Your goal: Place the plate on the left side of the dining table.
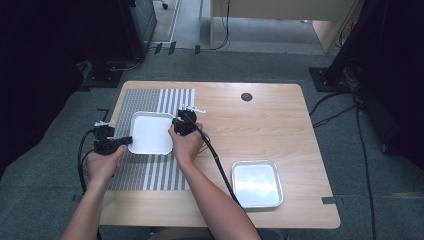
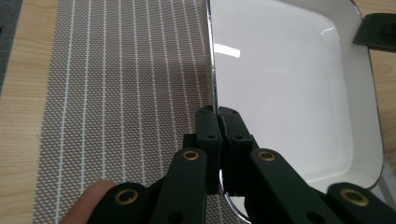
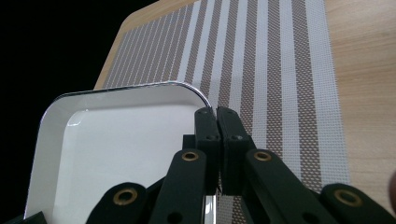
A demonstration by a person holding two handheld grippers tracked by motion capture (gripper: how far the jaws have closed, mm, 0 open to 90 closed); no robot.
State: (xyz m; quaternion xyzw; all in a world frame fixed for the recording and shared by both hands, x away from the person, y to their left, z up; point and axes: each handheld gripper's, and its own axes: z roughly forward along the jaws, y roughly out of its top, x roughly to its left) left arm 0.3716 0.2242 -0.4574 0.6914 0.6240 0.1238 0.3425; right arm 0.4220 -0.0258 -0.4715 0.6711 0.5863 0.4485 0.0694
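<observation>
A white square tray point(image 1: 150, 132) with a thin metal rim lies over the striped placemat point(image 1: 145, 100) on the left half of the table. My left gripper point(image 1: 129, 141) is shut on the tray's left rim; in the left gripper view its jaws point(image 2: 217, 112) pinch the edge of the tray point(image 2: 289, 93). My right gripper point(image 1: 175, 130) is shut on the tray's right rim near the far corner; in the right gripper view the jaws point(image 3: 217, 112) clamp that rim of the tray point(image 3: 126, 149). The tray is empty. I cannot tell whether it rests on the mat or hangs just above it.
A second empty white tray point(image 1: 256, 183) sits near the table's front right. A dark round hole point(image 1: 246, 96) marks the far middle of the wooden table point(image 1: 280, 130). The right gripper's cable point(image 1: 217, 160) runs back along the forearm.
</observation>
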